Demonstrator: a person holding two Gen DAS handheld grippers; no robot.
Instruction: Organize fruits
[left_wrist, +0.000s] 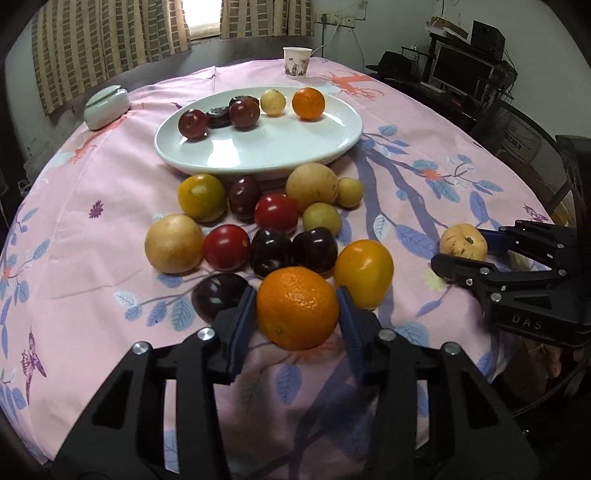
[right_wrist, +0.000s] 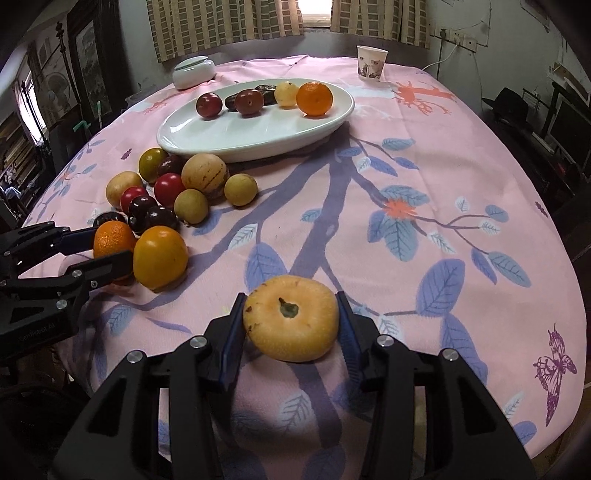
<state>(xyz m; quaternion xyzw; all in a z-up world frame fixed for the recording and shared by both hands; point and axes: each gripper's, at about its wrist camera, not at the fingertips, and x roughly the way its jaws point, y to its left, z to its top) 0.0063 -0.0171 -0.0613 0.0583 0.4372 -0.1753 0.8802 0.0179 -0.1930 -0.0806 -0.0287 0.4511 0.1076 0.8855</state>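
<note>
Five fruits sit on the white plate (left_wrist: 258, 155); in front of it, the left gripper (left_wrist: 297, 314) clamps an orange (left_wrist: 297, 308), the right gripper (right_wrist: 290, 319) a yellow fruit (right_wrist: 290, 317).

Orange (left_wrist: 297, 307) and yellow pear (right_wrist: 290, 318) rest on cloth, apart from plate (left_wrist: 258, 155).

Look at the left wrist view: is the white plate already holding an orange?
Yes: an orange sits at the right end of the white plate, beside a pale yellow fruit and dark plums.
</note>
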